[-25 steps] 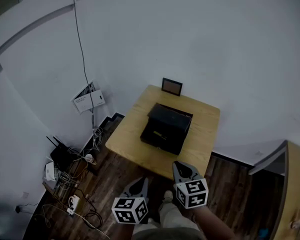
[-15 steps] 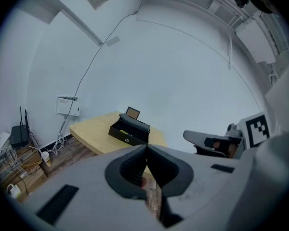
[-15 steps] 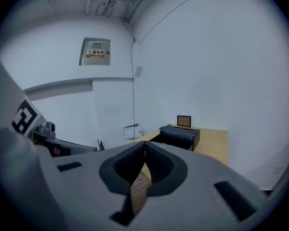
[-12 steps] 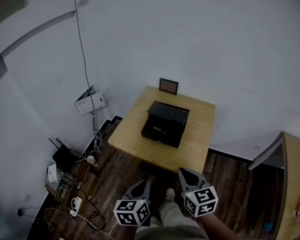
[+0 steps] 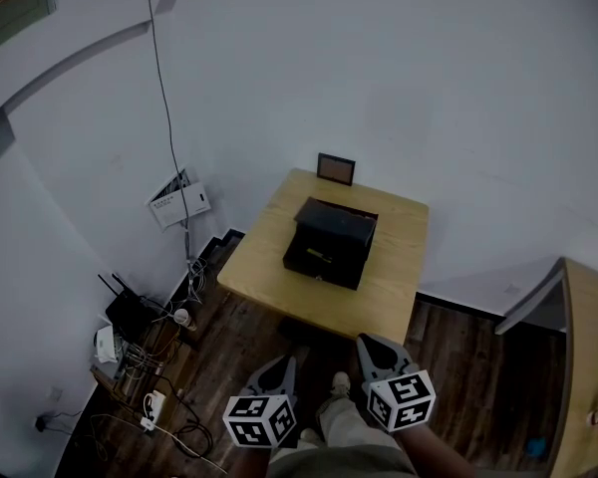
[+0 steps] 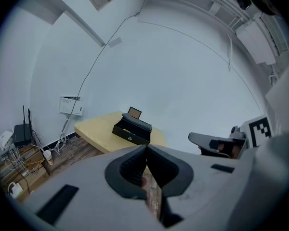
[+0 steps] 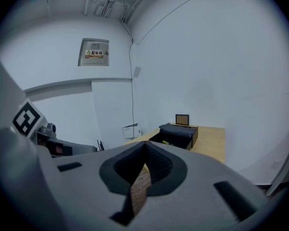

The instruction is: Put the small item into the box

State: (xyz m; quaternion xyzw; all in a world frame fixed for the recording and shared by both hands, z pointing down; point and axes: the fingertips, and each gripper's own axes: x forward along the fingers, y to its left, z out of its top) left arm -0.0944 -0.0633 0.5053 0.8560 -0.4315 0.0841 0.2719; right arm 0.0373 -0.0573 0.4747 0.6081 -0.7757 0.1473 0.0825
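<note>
Black box [image 5: 341, 267], its lid [image 5: 339, 225] tipped back, stands mid-way across the worktop [image 5: 389, 289], nearer the far edge. A small yellowish item [image 5: 317, 257] lies inside, seemingly flat, long axis along the front wall; its leading end is too small to tell. Left tongs [image 6: 146, 148] and right tongs [image 7: 144, 147] are closed and empty, off the near edge. Likely risk: a closed-jaw nudge sliding the box or dropping the lid.

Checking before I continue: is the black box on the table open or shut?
Open: the black box has its lid tipped back, dark inside showing.
</note>
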